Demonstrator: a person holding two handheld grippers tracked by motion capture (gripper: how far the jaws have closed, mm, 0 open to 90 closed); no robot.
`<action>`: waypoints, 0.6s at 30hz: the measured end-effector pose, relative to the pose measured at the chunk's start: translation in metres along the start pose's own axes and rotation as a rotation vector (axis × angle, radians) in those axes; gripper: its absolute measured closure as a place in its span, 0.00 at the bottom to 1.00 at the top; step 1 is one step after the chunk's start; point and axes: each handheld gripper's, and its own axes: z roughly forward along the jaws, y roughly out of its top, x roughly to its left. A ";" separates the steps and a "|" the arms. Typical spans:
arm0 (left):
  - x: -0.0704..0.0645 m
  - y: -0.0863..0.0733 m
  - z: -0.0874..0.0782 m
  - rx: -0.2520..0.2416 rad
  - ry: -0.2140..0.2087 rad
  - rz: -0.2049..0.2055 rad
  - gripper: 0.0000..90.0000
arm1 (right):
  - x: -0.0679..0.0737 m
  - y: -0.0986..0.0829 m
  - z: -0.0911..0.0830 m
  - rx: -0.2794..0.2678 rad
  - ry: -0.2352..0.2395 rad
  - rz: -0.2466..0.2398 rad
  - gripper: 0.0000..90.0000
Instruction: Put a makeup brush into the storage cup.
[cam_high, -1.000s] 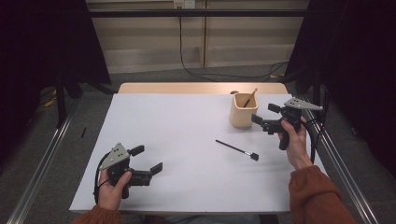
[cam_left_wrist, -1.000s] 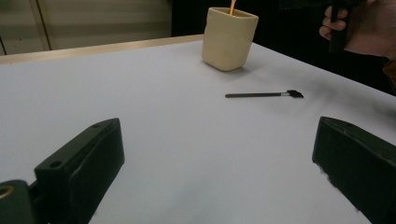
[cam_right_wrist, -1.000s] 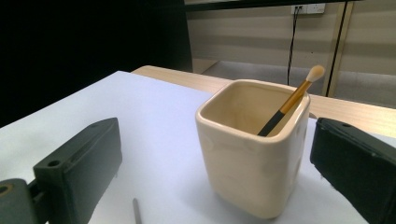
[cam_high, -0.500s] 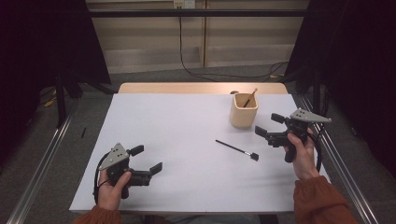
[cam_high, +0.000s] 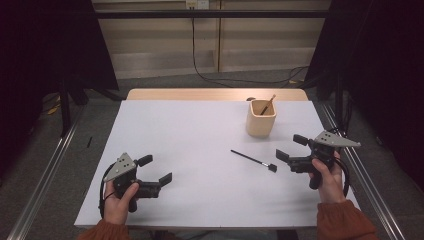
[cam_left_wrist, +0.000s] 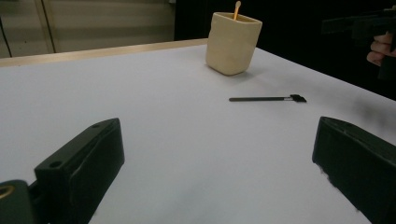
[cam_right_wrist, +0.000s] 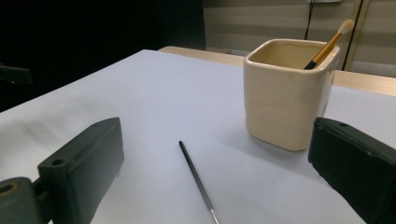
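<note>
From my seat, the left gripper (cam_high: 155, 169) hovers low over the white table (cam_high: 200, 135) near its front left corner, jaws spread and holding nothing. Bare tabletop lies between it and the thin black brush (cam_high: 254, 160), which lies flat right of centre, bristle end toward the right gripper (cam_high: 291, 148). Behind the brush stands a cream square cup (cam_high: 261, 119) with 1 wooden-handled brush (cam_high: 268, 104) leaning inside. My right gripper sits just beside the black brush's head, jaws wide apart and holding nothing.

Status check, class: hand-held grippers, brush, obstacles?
Left hand-held gripper open, empty. Right hand-held gripper open, beside black brush. Brush flat on table; cup behind it, clear path.
</note>
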 end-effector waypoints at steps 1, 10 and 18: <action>0.000 0.000 0.000 -0.002 -0.001 0.002 0.02 | 0.001 -0.001 -0.001 0.002 0.001 0.004 0.03; 0.000 0.001 -0.003 -0.015 0.016 0.011 0.02 | 0.013 -0.017 -0.020 0.016 -0.018 0.000 0.04; -0.005 0.000 -0.007 -0.022 0.028 0.024 0.02 | 0.026 -0.032 -0.040 0.010 -0.010 -0.018 0.03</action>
